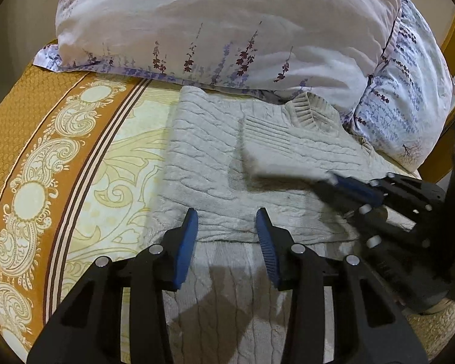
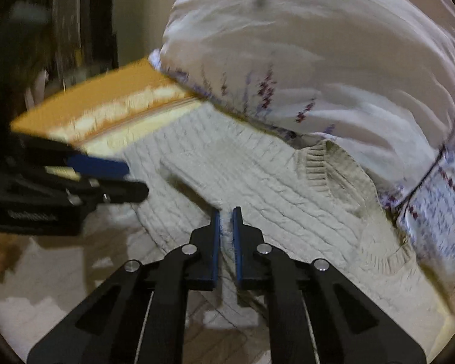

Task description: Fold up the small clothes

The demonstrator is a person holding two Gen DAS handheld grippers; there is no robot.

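Sweater (image 2: 257, 182) sleeve pinched between the right gripper's (image 2: 226, 221) closed fingers; left gripper (image 1: 226, 224) open, empty, above its folded edge.

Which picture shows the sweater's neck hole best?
The left wrist view: the sweater lies sharp there, and its ribbed collar sits clear in front of the pillow. The right wrist view shows the collar larger, but motion blur smears it.

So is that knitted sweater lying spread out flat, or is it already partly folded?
Partly folded. The sweater has a sleeve laid across its front, and its lower part is doubled up over itself near the left gripper.
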